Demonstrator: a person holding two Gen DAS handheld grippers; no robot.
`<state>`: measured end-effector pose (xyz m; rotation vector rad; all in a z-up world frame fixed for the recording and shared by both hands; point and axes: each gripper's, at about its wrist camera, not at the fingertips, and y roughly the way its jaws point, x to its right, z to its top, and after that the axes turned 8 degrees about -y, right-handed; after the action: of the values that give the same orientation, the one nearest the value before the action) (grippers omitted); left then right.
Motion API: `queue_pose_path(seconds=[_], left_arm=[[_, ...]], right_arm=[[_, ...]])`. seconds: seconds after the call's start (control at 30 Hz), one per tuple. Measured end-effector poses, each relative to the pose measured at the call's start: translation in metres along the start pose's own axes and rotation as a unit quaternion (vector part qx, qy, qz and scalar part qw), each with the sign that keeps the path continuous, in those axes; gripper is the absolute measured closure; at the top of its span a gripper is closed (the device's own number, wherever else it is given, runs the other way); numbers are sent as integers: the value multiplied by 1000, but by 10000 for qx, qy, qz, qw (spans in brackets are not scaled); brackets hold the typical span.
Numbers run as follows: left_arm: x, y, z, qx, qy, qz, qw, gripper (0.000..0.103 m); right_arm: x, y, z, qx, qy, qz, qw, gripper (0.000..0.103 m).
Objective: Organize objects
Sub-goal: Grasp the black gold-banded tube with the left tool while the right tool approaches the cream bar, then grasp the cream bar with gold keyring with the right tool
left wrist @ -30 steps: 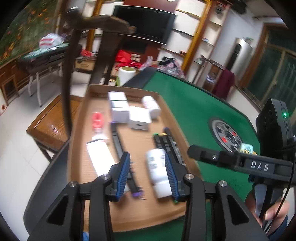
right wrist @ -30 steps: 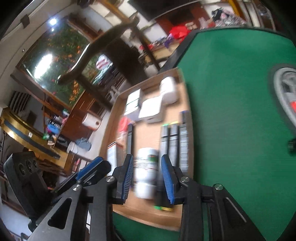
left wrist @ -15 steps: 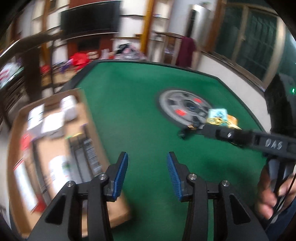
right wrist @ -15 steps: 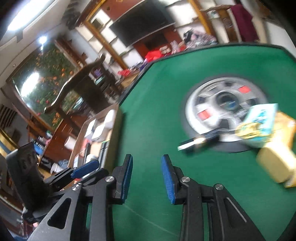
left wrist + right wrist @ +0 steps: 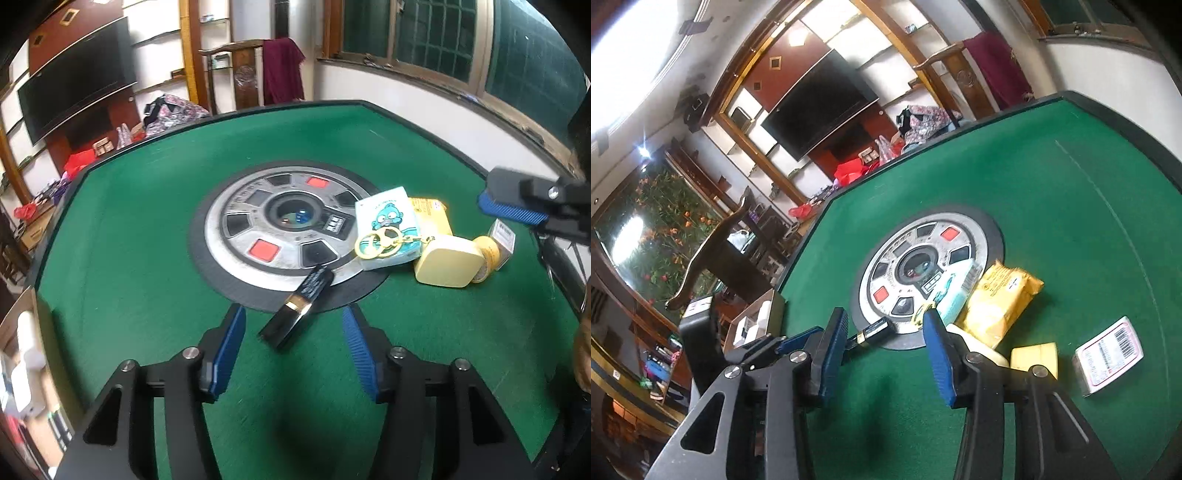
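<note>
Left gripper [image 5: 293,341]: jaws apart, just been opening, nothing between the pads.
Black tube [image 5: 297,304]: lies just ahead, gold-banded, tilted.
Yellow case [image 5: 447,262]: ahead-right, near cartoon packet [image 5: 388,218].
Right gripper [image 5: 513,210]: far right.

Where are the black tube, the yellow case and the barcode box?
Black tube [image 5: 295,308], left wrist view, gold band.
Yellow case [image 5: 447,260], left wrist view, top face.
Barcode box [image 5: 1110,354], right wrist view, label.
</note>
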<state>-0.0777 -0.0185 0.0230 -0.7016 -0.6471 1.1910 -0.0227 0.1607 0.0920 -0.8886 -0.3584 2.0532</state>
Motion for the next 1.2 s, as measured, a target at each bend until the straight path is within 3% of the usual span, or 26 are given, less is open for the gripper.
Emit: queue_pose_path(seconds=[0.27, 0.33, 0.4, 0.43, 0.63, 0.83, 0.93, 1.1, 1.2], left_arm=[[10, 34, 3, -176, 64, 146, 9997, 46], [10, 40, 2, -208, -8, 309, 9993, 56], [4, 39, 1, -126, -311, 163, 9993, 81], [3, 39, 1, -110, -363, 241, 9990, 86], [-7, 23, -17, -126, -773, 412, 9961, 86], [-10, 16, -27, 10, -712, 494, 9962, 86], [-13, 16, -28, 42, -708, 444, 9965, 86], [-15, 16, -27, 44, -734, 366, 9966, 86], [-16, 16, -26, 45, -734, 378, 9966, 86]], right_arm=[[3, 6, -1, -84, -137, -316, 9994, 54], [3, 8, -2, -108, -222, -479, 9985, 54], [4, 13, -3, -154, -307, -617, 9975, 54], [4, 15, -5, -177, -337, -651, 9972, 54], [2, 29, -8, -431, -760, -809, 9929, 50], [-3, 50, -13, -911, -1401, -983, 9810, 48], [-3, 52, -19, -1049, -1472, -1047, 9779, 76], [-17, 56, -27, -1108, -1877, -1213, 9684, 76], [-13, 64, -30, -1249, -1989, -1568, 9593, 75]])
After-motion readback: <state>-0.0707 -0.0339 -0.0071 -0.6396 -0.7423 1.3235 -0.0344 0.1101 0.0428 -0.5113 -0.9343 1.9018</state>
